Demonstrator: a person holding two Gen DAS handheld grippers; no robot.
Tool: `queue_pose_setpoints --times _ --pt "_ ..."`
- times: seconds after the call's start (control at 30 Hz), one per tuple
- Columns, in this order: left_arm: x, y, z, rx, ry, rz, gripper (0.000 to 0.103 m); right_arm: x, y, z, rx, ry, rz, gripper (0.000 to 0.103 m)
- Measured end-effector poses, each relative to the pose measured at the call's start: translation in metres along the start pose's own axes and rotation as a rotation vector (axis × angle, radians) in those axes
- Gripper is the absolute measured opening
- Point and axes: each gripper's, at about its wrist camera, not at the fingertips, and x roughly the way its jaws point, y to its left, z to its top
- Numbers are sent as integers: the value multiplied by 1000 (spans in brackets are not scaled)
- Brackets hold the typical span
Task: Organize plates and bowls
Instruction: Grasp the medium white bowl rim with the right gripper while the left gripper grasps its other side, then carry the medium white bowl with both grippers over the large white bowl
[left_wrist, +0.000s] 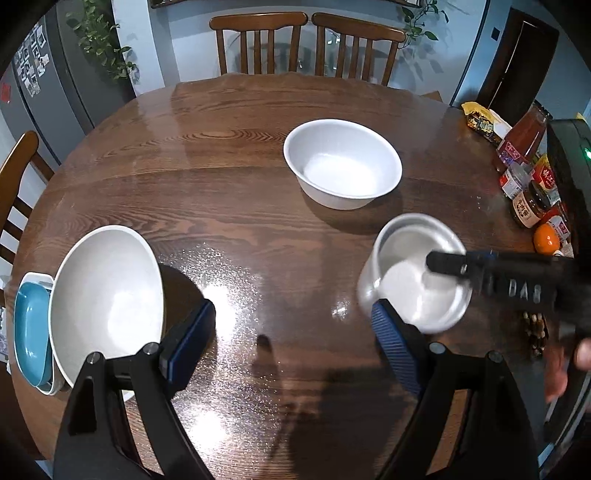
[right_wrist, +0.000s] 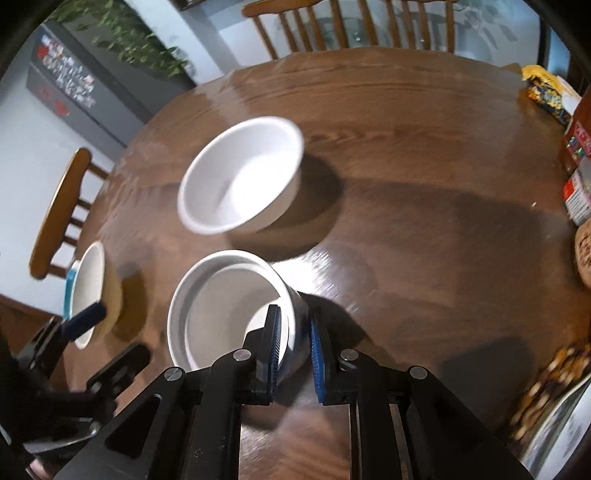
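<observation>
The right gripper (right_wrist: 295, 354) pinches the near wall of the small white straight-sided ceramic bowl (right_wrist: 225, 306), low in the frame's centre. Glazed and rigid, it is probably slippery and chippable, so the rim wall seems the sensible hold. The left gripper (left_wrist: 291, 332) hangs spread, empty, beside it.

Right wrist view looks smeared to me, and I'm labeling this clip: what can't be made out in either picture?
- Jar labels: left wrist view, too small and warped at the edge.
- Blue dish: left wrist view, mostly hidden behind the big white bowl.
- Items at the right edge: right wrist view, motion blur and cut off.
- Small bowl in the right hand-held gripper: whether it touches the table cannot be told.
</observation>
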Motion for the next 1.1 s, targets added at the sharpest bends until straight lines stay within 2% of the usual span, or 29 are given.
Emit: queue_pose_setpoints --times 0.23,0.3,0.37,0.47,0.6,0.73,0.93,1.1 --pt "1 5 1 -13 0 -5 85 -2 1 4 -11 19 -14 17" --pt "0 7 4 -21 -11 -7 85 -10 -3 10 16 -15 3 17" --pt "0 11 10 -38 -18 -4 85 -16 -10 22 58 -58 55 19" --pt "1 15 27 -65 -51 1 85 -14 -11 40 72 -94 22 23" --pt "12 19 55 -95 -79 18 85 -4 -11 66 86 -114 48 23" --pt "41 19 76 -125 -39 16 83 18 -16 87 107 -101 21 23" --pt "72 15 90 -137 42 -18 56 31 -21 88 103 -61 40 23" --pt "79 9 88 -115 62 -42 32 33 -21 85 93 -52 41 20"
